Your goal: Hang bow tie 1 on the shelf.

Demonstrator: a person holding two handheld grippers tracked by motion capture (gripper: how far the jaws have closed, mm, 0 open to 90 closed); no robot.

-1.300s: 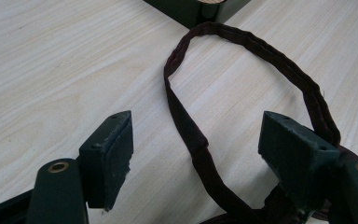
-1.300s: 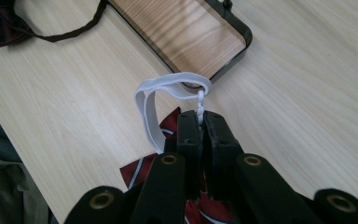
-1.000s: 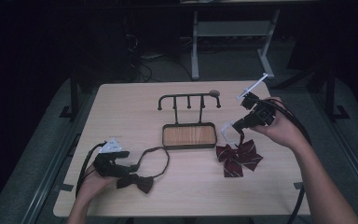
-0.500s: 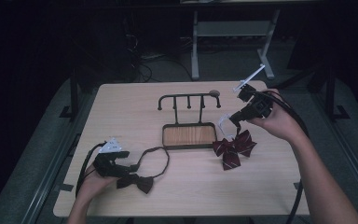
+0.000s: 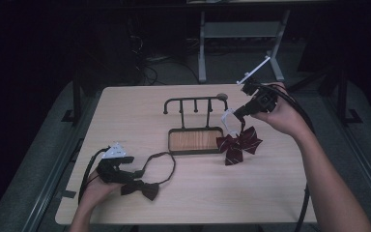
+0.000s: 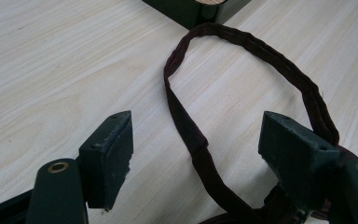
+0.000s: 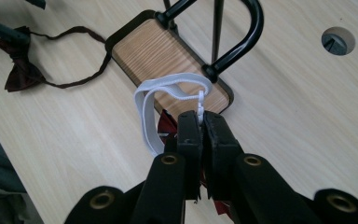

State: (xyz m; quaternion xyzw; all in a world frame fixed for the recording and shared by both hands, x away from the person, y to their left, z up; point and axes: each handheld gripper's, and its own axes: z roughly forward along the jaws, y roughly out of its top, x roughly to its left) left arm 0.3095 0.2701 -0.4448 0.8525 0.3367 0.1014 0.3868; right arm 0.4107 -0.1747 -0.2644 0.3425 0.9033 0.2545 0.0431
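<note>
Two tongs: right tongs (image 7: 201, 125) clench white strap (image 7: 168, 86); left tongs (image 6: 196, 149) released astride dark strap (image 6: 186, 126).

Our left claw (image 5: 136, 172): low at the near left, jaws spread wide, forearm short in view. Our right claw (image 5: 238, 111): raised, jaws clamped together, arm stretched forward.

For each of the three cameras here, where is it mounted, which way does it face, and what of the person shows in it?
High view: above the person's side, looking forward and down on the table; both forearms and hands enter from below.
Left gripper view: on the left gripper, looking along open jaws at the dark bow tie's strap.
Right gripper view: on the right gripper, jaws shut on the white strap, facing the rack.
Shared: the high view and the right gripper view both show the rack and dark bow tie.
</note>
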